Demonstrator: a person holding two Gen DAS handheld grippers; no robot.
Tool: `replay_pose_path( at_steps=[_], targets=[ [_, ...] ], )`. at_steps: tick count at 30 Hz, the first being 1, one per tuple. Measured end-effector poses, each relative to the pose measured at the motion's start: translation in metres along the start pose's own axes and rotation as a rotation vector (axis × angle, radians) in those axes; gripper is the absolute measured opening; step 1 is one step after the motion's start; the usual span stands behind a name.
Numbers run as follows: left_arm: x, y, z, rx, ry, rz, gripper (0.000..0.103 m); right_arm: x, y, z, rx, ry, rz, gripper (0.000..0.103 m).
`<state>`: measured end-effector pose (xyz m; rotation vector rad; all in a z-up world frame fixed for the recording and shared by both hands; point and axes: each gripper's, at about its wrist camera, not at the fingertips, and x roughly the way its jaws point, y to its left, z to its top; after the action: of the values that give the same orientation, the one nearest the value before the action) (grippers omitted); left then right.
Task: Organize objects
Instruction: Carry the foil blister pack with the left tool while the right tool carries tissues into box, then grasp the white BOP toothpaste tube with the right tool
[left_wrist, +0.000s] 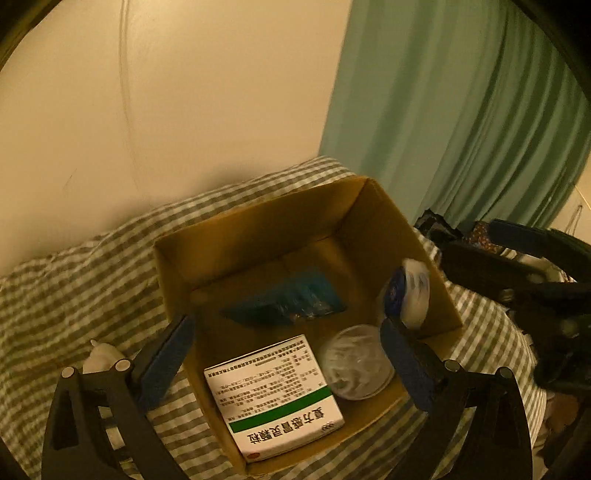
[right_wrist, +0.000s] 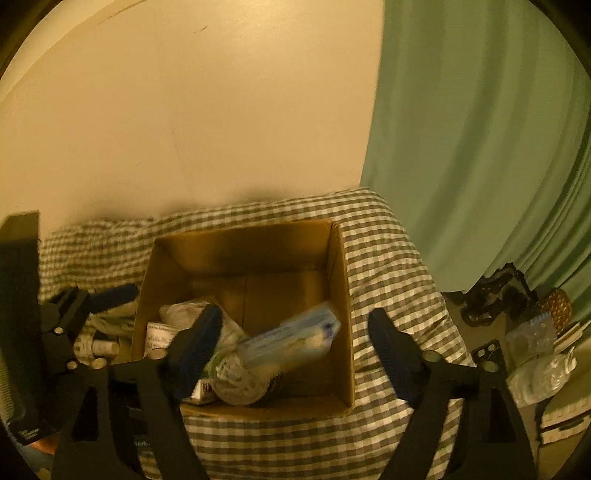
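Note:
An open cardboard box (left_wrist: 258, 236) sits on a checked cloth. In the left wrist view it holds a white and green medicine box (left_wrist: 277, 395), a clear round lidded tub (left_wrist: 356, 362), a dark teal packet (left_wrist: 288, 301) and a blurred white and blue packet (left_wrist: 410, 291) by its right wall. My left gripper (left_wrist: 284, 354) is open and empty over the box's near side. In the right wrist view the cardboard box (right_wrist: 338, 295) holds the blurred pale blue packet (right_wrist: 295, 338) and the round tub (right_wrist: 240, 380). My right gripper (right_wrist: 295, 343) is open above the cardboard box, holding nothing.
A green curtain (right_wrist: 480, 147) hangs at the right and a cream wall (right_wrist: 203, 110) stands behind. Small bottles (right_wrist: 103, 347) lie on the checked cloth (right_wrist: 388, 266) left of the cardboard box. Clutter and plastic bags (right_wrist: 543, 369) lie at the far right.

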<state>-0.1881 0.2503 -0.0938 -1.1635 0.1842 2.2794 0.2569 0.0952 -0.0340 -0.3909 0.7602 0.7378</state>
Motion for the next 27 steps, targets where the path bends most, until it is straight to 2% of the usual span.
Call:
replay_pose_path(
  at_steps=[3, 9, 18, 21, 27],
  targets=[
    [-0.014, -0.012, 0.001, -0.001, 0.001, 0.023, 0.103, -0.001, -0.004, 0.0, 0.017, 0.004, 0.004, 0.084],
    [-0.058, 0.015, -0.004, -0.042, -0.014, 0.091, 0.103, -0.015, 0.009, 0.001, -0.019, -0.014, 0.006, 0.084],
    [-0.136, 0.084, -0.038, -0.13, -0.027, 0.267, 0.103, -0.057, 0.083, -0.002, -0.127, -0.059, 0.092, 0.084],
    [-0.166, 0.111, -0.059, -0.177, -0.024, 0.325, 0.103, -0.069, 0.113, -0.004, -0.17, -0.07, 0.126, 0.084],
    [-0.197, 0.155, -0.099, -0.219, 0.004, 0.429, 0.103, -0.077, 0.164, -0.009, -0.251, -0.069, 0.174, 0.084]
  ],
)
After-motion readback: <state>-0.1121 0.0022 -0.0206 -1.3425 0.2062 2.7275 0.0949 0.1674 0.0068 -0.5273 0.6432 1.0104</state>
